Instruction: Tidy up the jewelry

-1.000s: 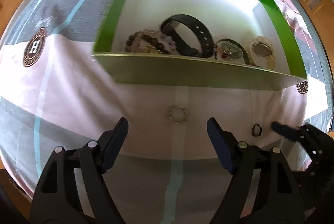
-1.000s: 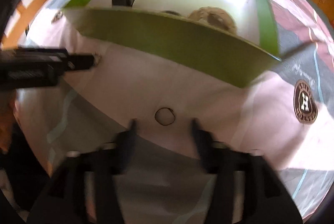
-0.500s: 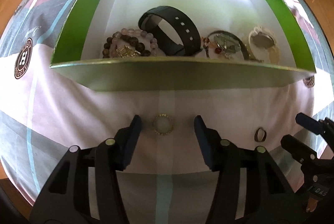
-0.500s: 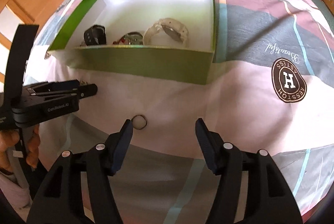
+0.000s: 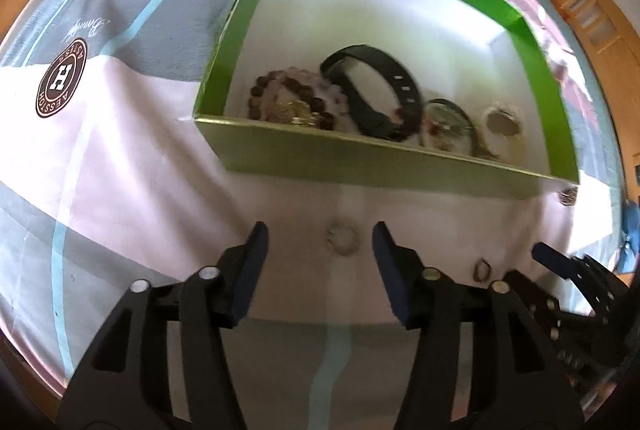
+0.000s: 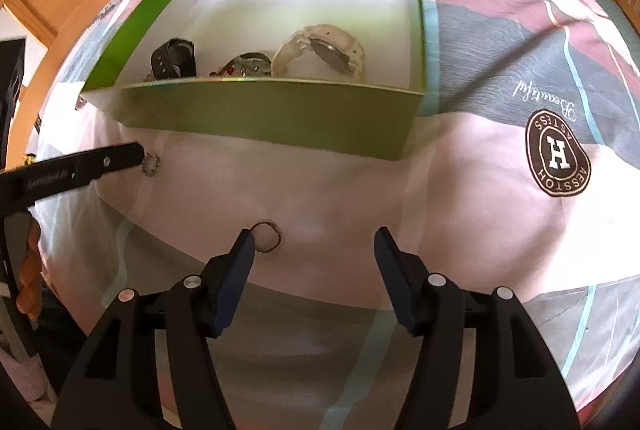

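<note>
Jaws parted; green box (image 5: 360, 159) holds watches (image 6: 320, 49), bracelets (image 5: 292, 97).

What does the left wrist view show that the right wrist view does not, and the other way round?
Only the left wrist view shows the beaded bracelets in the green box, and the left tongs open around the small sparkly ring.

Only the right wrist view shows the whole white watch, and the right tongs open, with the thin dark ring beside their left finger.

Both show the box, the black band, both rings and the printed bedsheet.
</note>
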Tool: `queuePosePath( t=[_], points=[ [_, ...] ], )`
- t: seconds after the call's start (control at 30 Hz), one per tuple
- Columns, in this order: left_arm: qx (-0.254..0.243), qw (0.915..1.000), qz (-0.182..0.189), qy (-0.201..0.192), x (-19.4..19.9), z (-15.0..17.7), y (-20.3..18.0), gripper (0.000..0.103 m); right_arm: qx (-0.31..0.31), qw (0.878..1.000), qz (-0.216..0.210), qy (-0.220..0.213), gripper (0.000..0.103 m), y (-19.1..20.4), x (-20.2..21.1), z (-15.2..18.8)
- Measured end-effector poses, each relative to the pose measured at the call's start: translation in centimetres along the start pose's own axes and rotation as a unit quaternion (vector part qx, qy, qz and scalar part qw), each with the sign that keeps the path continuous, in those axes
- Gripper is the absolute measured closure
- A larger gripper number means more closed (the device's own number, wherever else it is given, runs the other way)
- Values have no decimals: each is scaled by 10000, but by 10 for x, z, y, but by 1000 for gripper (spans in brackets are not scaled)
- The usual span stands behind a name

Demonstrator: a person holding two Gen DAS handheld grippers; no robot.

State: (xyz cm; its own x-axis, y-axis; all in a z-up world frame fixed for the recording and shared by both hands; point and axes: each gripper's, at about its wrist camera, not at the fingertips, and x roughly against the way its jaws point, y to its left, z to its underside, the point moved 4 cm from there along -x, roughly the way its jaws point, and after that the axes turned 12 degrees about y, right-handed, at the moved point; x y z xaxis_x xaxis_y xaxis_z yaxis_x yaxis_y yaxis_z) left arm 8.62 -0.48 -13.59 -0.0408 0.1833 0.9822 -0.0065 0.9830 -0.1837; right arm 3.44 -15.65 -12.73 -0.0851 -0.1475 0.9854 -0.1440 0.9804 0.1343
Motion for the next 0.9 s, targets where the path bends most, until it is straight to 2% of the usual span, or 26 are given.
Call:
queuePosePath(
  t=[0.1,0.27,0.4,0.5,0.53,0.67,0.7,0.77,0.8,0.9],
  points=[
    [-208,9993,-311,-10,-12,-6,-7,63,207,9991,360,-85,41,13,-5,1],
    [-381,9984,-406,-86,-18,-11,-22,62,689,9955,559,-328,44,41,-10,2],
    [-371,9987,-340,-85,-23,-14,-29,62,879,9938,652,-205,63,51,-24,3],
    [-444,9989,-153,-22,-16,-8,-18,62,1113,9918,603,-183,80,60,-23,4],
    [-473,9988,-120,10,-11,-4,-10,62,1168,9912,606,-172,80,62,-22,5],
    [-638,9979,-67,82,-13,5,-21,62,1328,9900,477,-87,80,65,-16,15],
    [-634,9980,-36,67,-11,6,-22,60,1260,9909,451,-115,77,62,-14,14],
    [-560,9984,26,-14,-7,4,-20,58,1024,9941,334,-155,53,56,-9,10],
    [-509,9987,17,-52,-7,2,-18,55,877,9956,272,-200,47,52,-6,10],
    [-385,9992,-63,-92,-5,0,-14,54,649,9973,236,-267,47,43,-2,7]
  ],
)
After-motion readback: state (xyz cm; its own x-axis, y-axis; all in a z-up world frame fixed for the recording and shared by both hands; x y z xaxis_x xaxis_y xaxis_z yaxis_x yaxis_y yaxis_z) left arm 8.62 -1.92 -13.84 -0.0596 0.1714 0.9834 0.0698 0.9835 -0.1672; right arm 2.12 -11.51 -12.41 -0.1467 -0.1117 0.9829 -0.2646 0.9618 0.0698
